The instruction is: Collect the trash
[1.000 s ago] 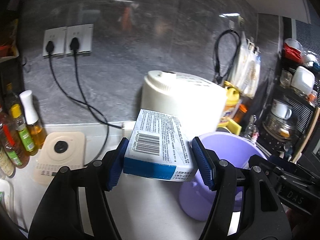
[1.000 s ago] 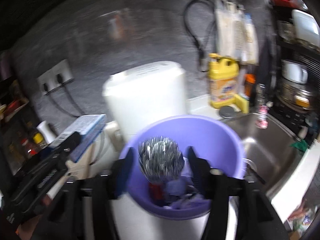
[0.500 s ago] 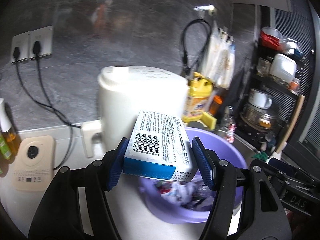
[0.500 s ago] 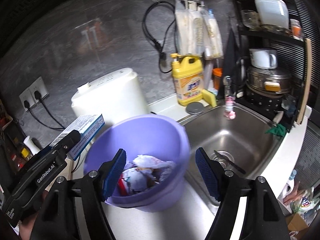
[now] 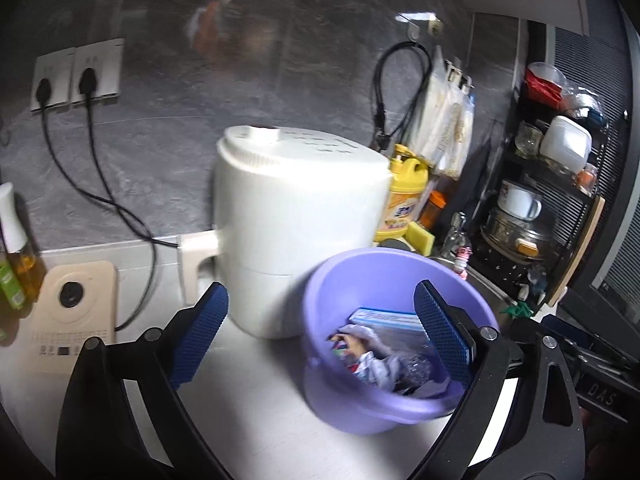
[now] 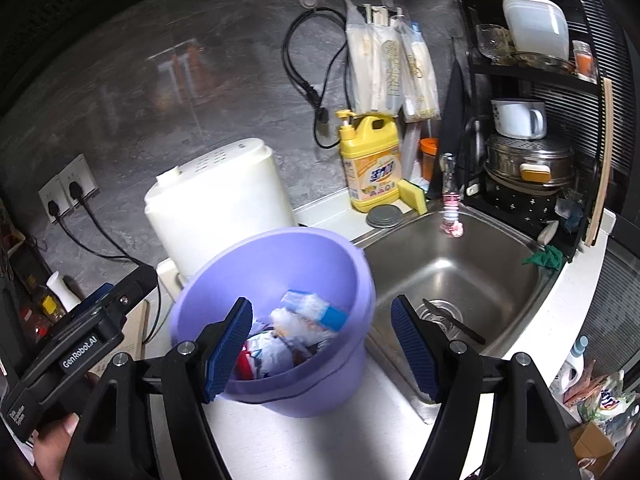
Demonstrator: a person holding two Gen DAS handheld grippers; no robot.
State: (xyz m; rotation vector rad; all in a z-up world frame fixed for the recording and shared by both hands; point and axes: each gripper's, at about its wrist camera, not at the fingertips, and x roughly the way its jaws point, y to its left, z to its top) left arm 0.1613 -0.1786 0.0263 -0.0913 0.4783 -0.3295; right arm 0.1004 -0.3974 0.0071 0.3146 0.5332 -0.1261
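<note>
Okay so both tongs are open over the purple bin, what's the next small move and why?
Probably lift the left tongs up and away from the purple bin. They are open and hold nothing, and the blue and white box already lies inside on the crumpled trash. The right tongs are open too, so either could go for another piece.

Box (image 6: pixel 316 310) among trash in bucket (image 6: pixel 276 256), before appliance (image 6: pixel 220 200), left of sink (image 6: pixel 452 264).

I saw my left gripper (image 5: pixel 320 330) and right gripper (image 6: pixel 322 350) as matte black frames with silver screws and ribbed blue pads (image 6: pixel 230 346), the left body lettered "GenRobot.AI".
</note>
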